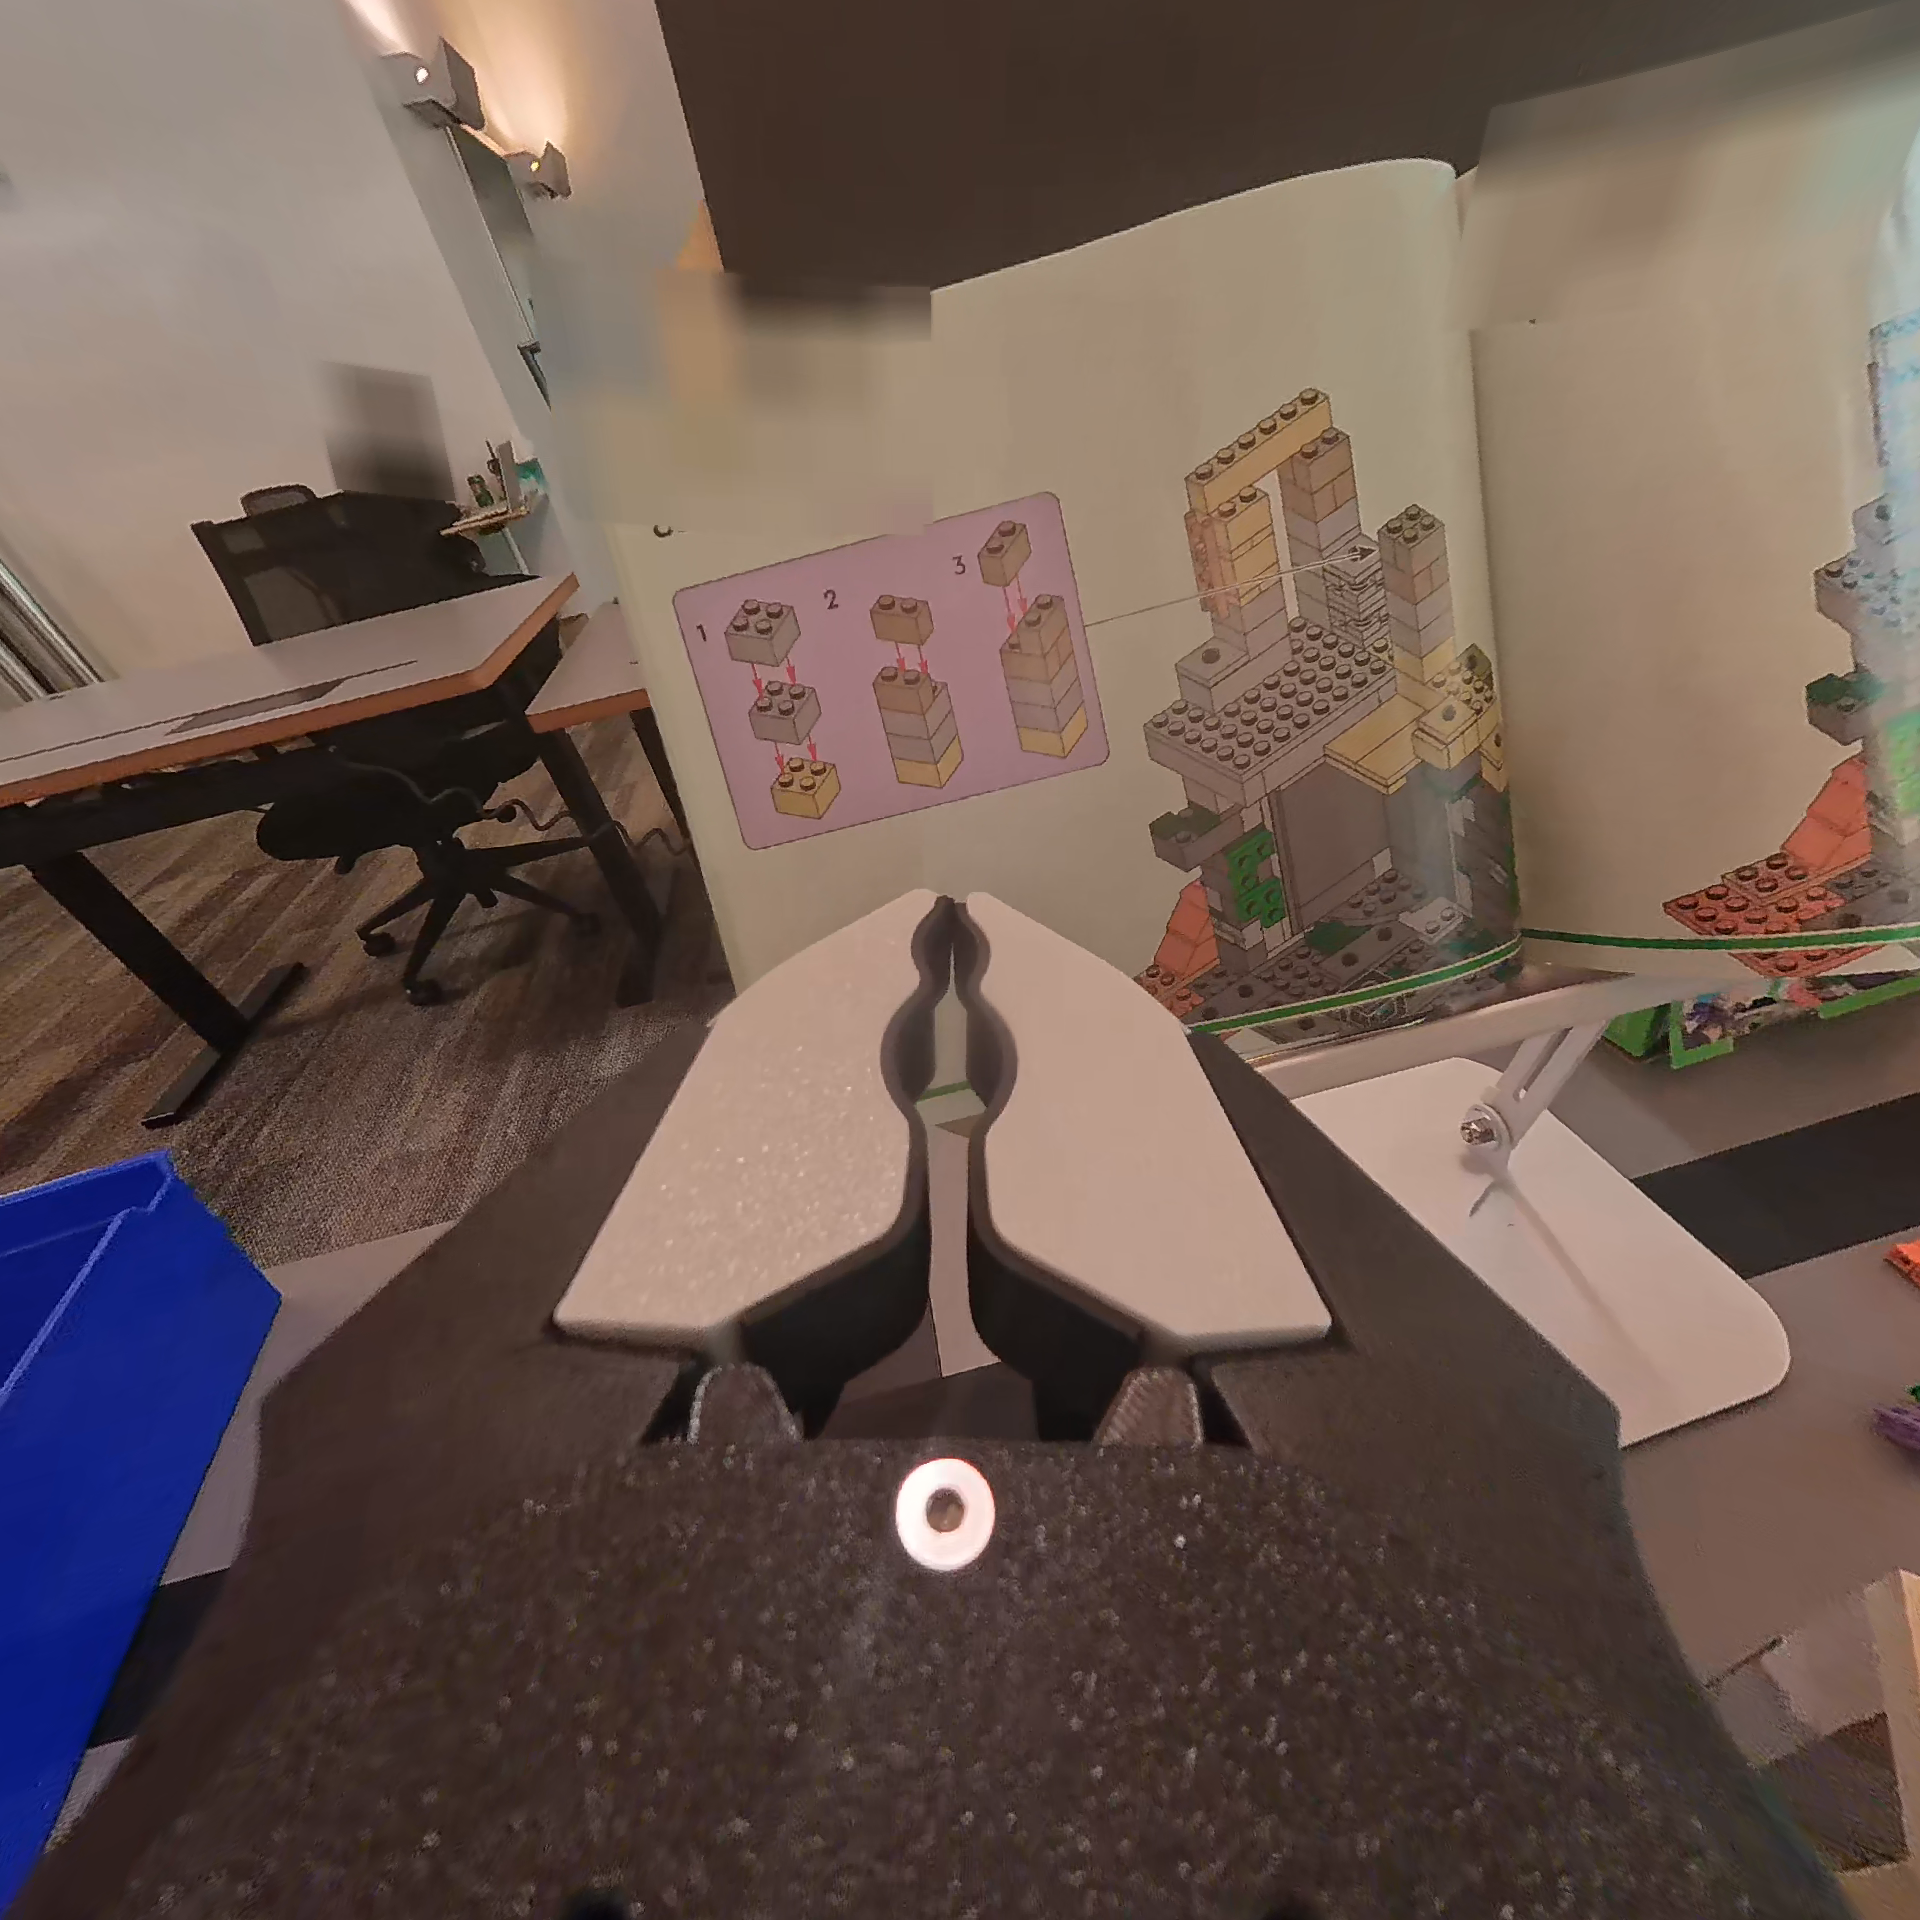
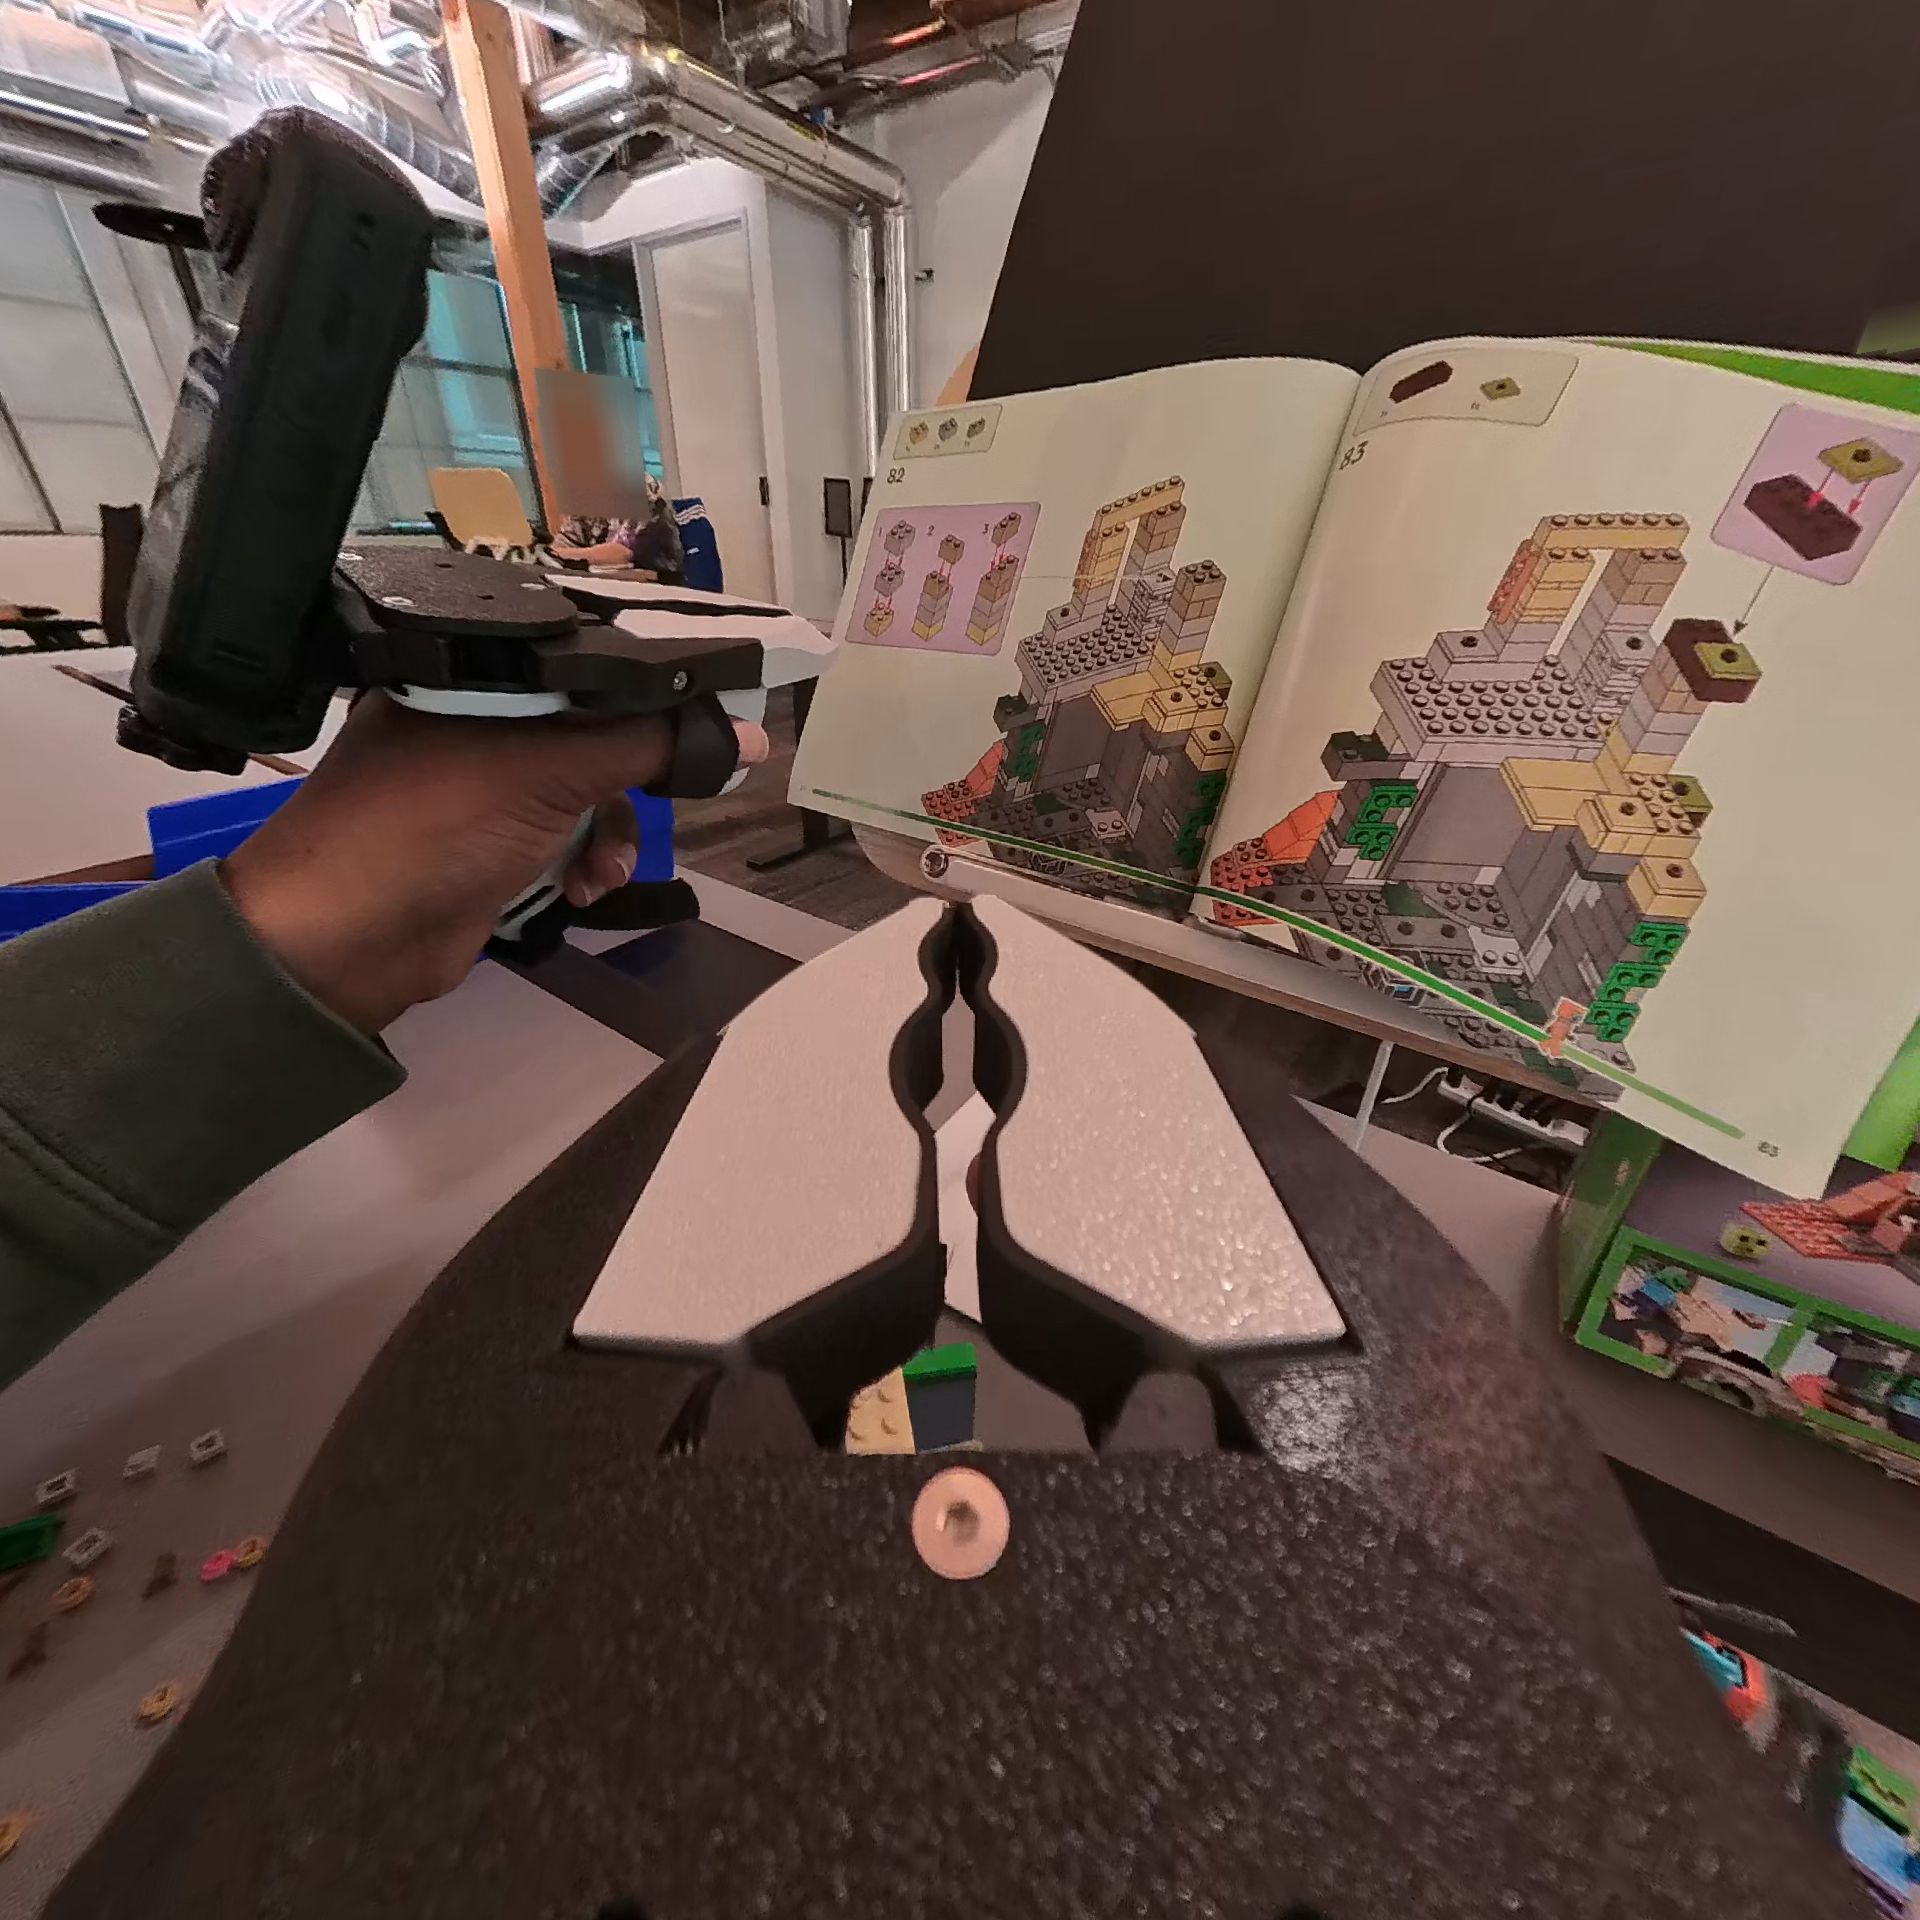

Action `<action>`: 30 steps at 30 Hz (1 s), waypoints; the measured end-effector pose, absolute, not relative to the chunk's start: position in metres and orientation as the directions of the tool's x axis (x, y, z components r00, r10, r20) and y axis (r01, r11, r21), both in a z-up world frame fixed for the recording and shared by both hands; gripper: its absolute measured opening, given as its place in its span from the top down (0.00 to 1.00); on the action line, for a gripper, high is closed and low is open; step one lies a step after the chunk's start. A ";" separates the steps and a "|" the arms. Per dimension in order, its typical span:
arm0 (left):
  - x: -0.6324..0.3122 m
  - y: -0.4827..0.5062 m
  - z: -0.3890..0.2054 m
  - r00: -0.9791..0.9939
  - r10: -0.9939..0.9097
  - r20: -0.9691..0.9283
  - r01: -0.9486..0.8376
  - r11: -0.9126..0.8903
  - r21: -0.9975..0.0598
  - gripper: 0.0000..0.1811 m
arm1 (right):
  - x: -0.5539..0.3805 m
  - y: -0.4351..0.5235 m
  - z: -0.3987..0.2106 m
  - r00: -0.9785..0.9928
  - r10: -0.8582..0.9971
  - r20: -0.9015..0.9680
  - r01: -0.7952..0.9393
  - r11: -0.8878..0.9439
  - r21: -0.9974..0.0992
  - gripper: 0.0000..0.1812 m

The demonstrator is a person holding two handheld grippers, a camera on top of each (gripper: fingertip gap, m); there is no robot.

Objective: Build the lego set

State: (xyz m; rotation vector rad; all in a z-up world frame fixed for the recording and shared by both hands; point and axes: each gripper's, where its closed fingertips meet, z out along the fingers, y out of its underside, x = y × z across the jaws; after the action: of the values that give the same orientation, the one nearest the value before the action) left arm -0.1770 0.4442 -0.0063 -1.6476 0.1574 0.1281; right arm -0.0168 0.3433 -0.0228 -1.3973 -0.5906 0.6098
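The open instruction booklet (image 1: 1247,499) stands on a white stand right in front of my left gripper (image 1: 951,912), which is shut with nothing between its tips. In the right wrist view the booklet (image 2: 1299,623) shows both pages, with pictures of a grey, tan and green brick build. My right gripper (image 2: 954,916) is shut and empty, held above the table and pointing at the booklet's lower edge. A tan and green brick piece (image 2: 914,1392) shows below through the gap behind its fingers. A hand holds the left gripper (image 2: 800,644) up at the left, level with the booklet.
A blue bin (image 1: 104,1351) sits at the table's left edge. The stand's white base plate (image 1: 1538,1268) lies to the right. A green lego box (image 2: 1745,1299) stands under the booklet's right page. Several small loose pieces (image 2: 125,1507) lie at the lower left. Desks and chairs stand behind.
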 end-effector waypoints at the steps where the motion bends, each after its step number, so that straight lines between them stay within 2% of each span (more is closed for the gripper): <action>1: -0.178 0.445 -0.007 0.984 -0.025 -0.176 -0.178 -0.080 -0.981 1.00 | -0.017 0.344 -0.024 0.715 0.699 0.020 -0.043 0.073 -0.996 1.00; 10: -0.176 0.446 -0.012 0.985 -0.037 -0.170 -0.173 -0.078 -0.982 1.00 | -0.012 0.357 -0.029 0.739 0.672 0.040 -0.009 0.070 -0.998 1.00; 17: -0.142 0.448 -0.017 0.970 -0.134 -0.202 -0.216 -0.095 -0.972 1.00 | -0.024 0.417 -0.027 0.700 0.677 0.226 0.266 0.047 -0.963 1.00; 21: -0.104 0.454 -0.021 0.939 -0.241 -0.244 -0.276 -0.107 -0.955 1.00 | -0.040 0.452 -0.029 0.633 0.689 0.353 0.449 0.044 -0.892 1.00; 25: -0.061 0.463 -0.035 0.887 -0.383 -0.257 -0.335 -0.152 -0.930 1.00 | -0.045 0.474 -0.056 0.550 0.715 0.432 0.640 -0.028 -0.768 1.00; 28: -0.047 0.473 -0.051 0.860 -0.430 -0.274 -0.390 -0.208 -0.897 1.00 | -0.038 0.486 -0.071 0.516 0.715 0.472 0.711 -0.051 -0.701 1.00; 30: -0.047 0.480 -0.056 0.864 -0.425 -0.269 -0.393 -0.236 -0.889 1.00 | -0.035 0.490 -0.075 0.515 0.730 0.449 0.711 -0.072 -0.699 1.00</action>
State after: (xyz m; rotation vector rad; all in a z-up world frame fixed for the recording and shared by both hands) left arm -0.0474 0.4805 -0.0555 -1.8524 0.6137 -0.0337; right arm -0.0350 0.4899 -0.0755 -1.7934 -1.2056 0.0249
